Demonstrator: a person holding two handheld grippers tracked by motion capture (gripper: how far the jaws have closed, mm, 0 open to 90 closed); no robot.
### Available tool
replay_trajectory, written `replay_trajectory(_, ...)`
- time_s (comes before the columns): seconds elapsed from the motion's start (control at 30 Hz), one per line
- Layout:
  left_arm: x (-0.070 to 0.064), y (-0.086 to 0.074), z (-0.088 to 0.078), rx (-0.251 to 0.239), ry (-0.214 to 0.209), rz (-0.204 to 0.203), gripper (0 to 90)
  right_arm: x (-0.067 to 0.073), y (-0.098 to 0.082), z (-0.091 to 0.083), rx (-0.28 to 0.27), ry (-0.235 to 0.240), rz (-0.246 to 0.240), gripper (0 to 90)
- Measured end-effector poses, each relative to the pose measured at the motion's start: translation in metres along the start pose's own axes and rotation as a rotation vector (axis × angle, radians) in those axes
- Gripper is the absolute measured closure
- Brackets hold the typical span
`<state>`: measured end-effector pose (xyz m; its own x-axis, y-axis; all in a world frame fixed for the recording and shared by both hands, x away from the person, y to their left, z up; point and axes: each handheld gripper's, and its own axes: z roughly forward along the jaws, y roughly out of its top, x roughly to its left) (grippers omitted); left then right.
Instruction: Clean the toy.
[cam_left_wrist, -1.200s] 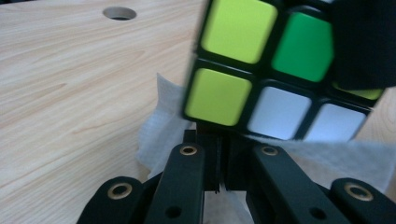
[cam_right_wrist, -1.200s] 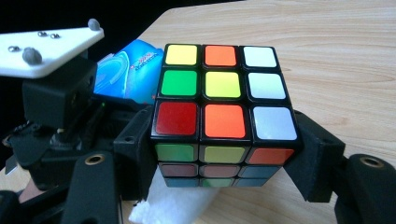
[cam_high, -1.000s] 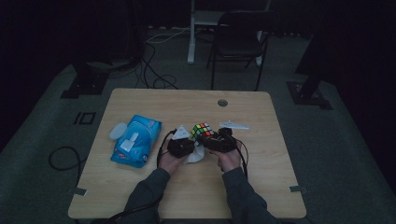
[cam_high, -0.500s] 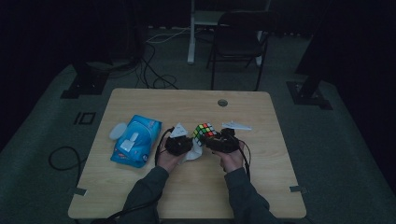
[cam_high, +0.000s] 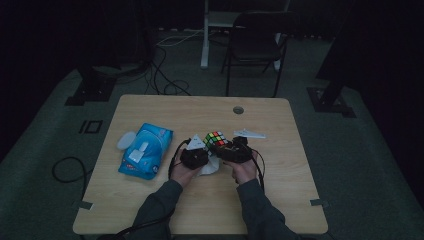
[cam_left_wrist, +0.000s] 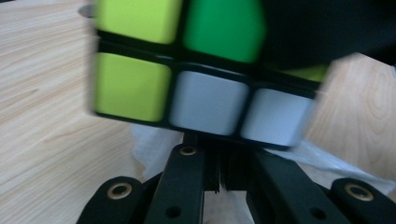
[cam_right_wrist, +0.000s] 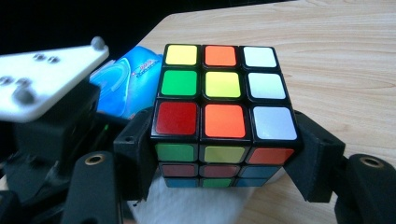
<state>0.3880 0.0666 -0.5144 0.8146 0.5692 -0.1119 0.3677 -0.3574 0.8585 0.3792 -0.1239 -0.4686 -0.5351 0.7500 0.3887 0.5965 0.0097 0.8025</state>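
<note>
Cube: the multicoloured plastic puzzle cube (cam_right_wrist: 224, 116) sits mid-tabletop (cam_high: 150, 210), above a white crumpled tissue (cam_right_wrist: 196, 205).
Right hand-held gripper (cam_high: 231, 148): jaws pinching the cube's two sides.
Left hand-held gripper (cam_left_wrist: 219, 184): jaws pressed together, empty, just under the cube's edge.
Nearby: blue soft wet-wipes pack (cam_high: 145, 150), well left.
Risk: twisting a layer could pop the cube free, since the grip covers only its lower rows.

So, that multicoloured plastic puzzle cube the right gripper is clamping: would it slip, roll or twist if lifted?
The multicoloured plastic puzzle cube probably won't roll, given its flat faces. It looks rigid, so the right gripper, with fingers on opposite sides, should hold it. The glossy tiles may be slippery, and the layers could twist under uneven pressure.
</note>
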Motion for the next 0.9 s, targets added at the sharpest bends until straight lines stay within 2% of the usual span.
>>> replay_trajectory(0.17, -0.003, 0.000, -0.002, -0.006, -0.005, 0.012, 87.6, -0.004, 0.000, 0.000, -0.004, -0.016, 0.005, 34.1)
replay_trajectory(0.3, -0.002, 0.000, -0.008, -0.025, 0.006, 0.005, 87.6, -0.009, 0.001, -0.002, -0.007, -0.027, 0.009, 34.1)
replay_trajectory(0.5, 0.005, 0.000, -0.022, -0.052, 0.048, -0.008, 87.6, -0.014, 0.000, -0.008, -0.007, -0.044, 0.001, 34.2)
replay_trajectory(0.57, 0.008, -0.001, -0.027, -0.055, 0.061, -0.014, 87.6, -0.014, -0.001, -0.009, 0.000, -0.057, -0.020, 34.2)
replay_trajectory(0.67, 0.012, -0.003, -0.032, -0.062, 0.081, -0.025, 87.6, -0.016, -0.001, -0.010, 0.002, -0.065, -0.027, 34.2)
replay_trajectory(0.9, 0.019, -0.008, -0.044, -0.062, 0.121, -0.038, 87.6, -0.018, -0.004, -0.011, 0.014, -0.117, -0.065, 34.1)
